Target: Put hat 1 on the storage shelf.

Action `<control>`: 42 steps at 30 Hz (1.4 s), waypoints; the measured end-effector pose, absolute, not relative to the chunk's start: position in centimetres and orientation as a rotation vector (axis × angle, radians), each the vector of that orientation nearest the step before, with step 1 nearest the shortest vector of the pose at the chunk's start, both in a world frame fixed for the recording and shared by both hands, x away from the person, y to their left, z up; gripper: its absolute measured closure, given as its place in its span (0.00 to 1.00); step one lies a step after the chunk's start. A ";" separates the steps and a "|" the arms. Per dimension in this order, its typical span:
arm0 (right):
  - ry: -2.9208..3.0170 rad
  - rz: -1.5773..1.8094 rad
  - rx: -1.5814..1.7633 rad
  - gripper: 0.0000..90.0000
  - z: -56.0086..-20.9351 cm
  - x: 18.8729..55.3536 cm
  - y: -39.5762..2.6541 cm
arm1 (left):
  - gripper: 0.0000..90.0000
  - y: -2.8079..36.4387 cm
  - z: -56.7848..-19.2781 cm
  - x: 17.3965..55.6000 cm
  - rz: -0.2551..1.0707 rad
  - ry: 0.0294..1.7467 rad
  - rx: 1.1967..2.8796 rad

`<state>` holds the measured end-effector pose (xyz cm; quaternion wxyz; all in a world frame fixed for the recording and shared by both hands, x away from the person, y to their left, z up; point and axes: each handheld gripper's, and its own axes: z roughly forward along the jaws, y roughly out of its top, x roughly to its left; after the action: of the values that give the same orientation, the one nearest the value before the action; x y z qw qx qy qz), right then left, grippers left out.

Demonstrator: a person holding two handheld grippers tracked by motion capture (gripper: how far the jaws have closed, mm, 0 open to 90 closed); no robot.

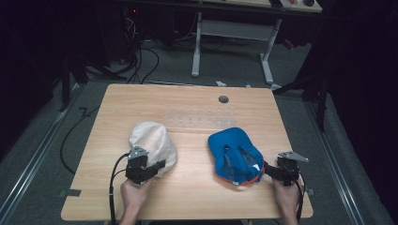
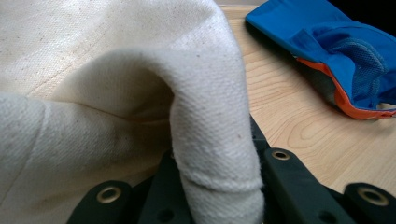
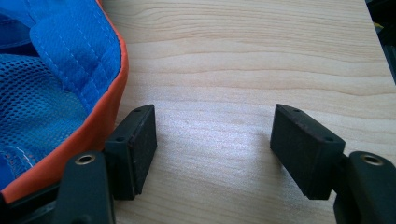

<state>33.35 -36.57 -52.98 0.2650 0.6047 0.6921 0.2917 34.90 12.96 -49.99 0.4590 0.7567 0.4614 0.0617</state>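
A cream cloth cap (image 1: 151,139) lies on the left half of the wooden table (image 1: 187,105). My left gripper (image 1: 161,165) is at its near edge, and in the left gripper view a thick fold of the cream cap (image 2: 205,116) is pinched between the black jaws of that gripper (image 2: 217,168). A blue cap (image 1: 234,152) with an orange rim lies upside down on the right half. My right gripper (image 1: 268,170) stands open at its right edge. In the right gripper view the jaws of this gripper (image 3: 215,144) are wide apart over bare wood, the left one beside the blue cap's orange rim (image 3: 100,126).
A round dark cable hole (image 1: 223,99) sits near the table's far edge. Beyond the table stand a white desk frame (image 1: 232,42) and loose cables on the grey floor. The blue cap (image 2: 336,46) also appears at the upper right in the left gripper view.
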 end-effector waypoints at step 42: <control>1.870 0.798 1.634 0.35 -53.0 33.4 -36.6 | 0.89 15.1 -45.6 37.5 0.234 1.119 1.872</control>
<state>33.36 -36.59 -52.99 0.2632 0.6044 0.6916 0.2953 37.52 15.15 -45.63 0.4565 0.7593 0.4539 0.0949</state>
